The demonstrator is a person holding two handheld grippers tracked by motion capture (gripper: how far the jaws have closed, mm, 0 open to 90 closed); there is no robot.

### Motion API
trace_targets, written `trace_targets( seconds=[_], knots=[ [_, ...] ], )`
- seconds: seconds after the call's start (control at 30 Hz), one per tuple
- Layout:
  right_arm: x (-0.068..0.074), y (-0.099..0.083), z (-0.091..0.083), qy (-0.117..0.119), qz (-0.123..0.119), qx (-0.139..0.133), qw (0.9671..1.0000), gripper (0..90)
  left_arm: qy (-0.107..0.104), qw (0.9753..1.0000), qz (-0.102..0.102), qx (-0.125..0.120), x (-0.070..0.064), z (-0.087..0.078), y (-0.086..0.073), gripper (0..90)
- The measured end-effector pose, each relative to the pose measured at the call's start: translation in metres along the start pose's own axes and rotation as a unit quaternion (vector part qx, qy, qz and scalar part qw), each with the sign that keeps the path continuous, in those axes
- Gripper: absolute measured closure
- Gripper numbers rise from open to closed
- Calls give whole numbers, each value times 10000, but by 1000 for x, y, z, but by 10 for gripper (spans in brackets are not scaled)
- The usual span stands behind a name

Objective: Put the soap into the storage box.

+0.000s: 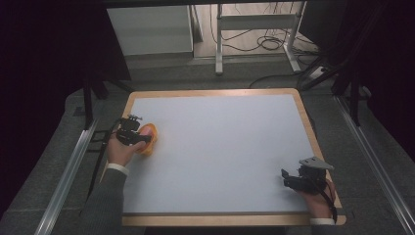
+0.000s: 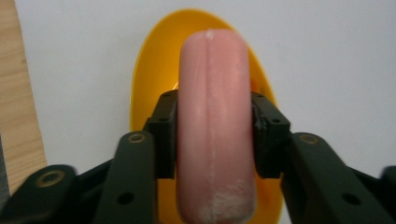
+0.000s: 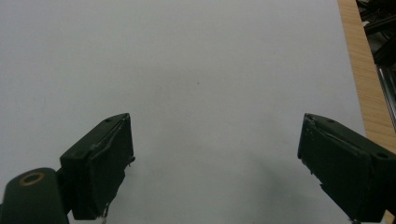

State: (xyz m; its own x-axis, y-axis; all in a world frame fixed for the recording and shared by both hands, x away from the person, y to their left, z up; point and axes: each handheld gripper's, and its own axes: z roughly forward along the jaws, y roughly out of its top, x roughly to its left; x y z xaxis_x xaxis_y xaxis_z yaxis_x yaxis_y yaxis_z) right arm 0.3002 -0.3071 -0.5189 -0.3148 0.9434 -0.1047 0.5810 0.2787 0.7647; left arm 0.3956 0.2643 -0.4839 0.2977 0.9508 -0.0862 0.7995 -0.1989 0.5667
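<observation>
Left gripper (image 2: pixel 215 135): jaws clamped on a pink sausage (image 2: pixel 215 121), one pad on each long side, gripping roughly mid-length. Sausage runs straight away from the camera, rounded far end past the jaws, seam line down its top, some whitish scuffing at the near end.

Under it: a yellow dish (image 2: pixel 149 79), oval in the left gripper view, sausage centred over it. Can't tell whether the sausage touches the dish or sits just above it.

High view: left gripper (image 1: pixel 138 137) at the left side of the table, near the edge, about mid-depth. Dish (image 1: pixel 152 134) shows as an orange-yellow patch just beside the jaws, on the white mat (image 1: pixel 220 147). Left hand (image 1: pixel 120 151) behind it, grey sleeve coming in from the bottom.

Right gripper (image 3: pixel 215 163): jaws wide apart, nothing between them, bare mat below. High view puts it (image 1: pixel 288 177) at the near-right corner of the mat, well apart from the dish, held in the right hand (image 1: pixel 320 198). Wooden table rim (image 1: pixel 308 122) runs along that side.
</observation>
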Motion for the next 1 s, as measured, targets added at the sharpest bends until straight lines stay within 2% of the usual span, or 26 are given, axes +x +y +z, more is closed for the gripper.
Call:
trace_targets(
  seconds=[0.07,0.13,0.23,0.33,0.47,0.63,0.83,1.0],
  knots=[
    [0,0,0,0,-12,-1,10000,102,22,9997,-38,-223,-1,-7,0,464],
    [0,0,0,5,-15,-6,10000,102,-34,9994,-50,-327,-1,-14,1,386],
    [0,0,-1,-13,-3,-23,10000,102,-115,9984,29,-546,-3,-24,-1,346],
    [0,0,0,-17,1,-8,10000,102,-183,9968,138,-770,-7,-33,-5,351],
    [2,0,1,-10,-29,-3,10000,101,-304,9950,326,-895,-14,-43,-11,341],
    [4,1,0,35,-83,-84,9999,102,-433,9922,426,-1090,-20,-57,-25,337],
    [4,2,-1,61,-97,-108,9999,102,-614,9895,700,-1103,-29,-58,-50,356],
    [4,2,-2,34,-93,-120,9999,102,-763,9882,652,-1155,-32,-58,-66,352]
  ],
)
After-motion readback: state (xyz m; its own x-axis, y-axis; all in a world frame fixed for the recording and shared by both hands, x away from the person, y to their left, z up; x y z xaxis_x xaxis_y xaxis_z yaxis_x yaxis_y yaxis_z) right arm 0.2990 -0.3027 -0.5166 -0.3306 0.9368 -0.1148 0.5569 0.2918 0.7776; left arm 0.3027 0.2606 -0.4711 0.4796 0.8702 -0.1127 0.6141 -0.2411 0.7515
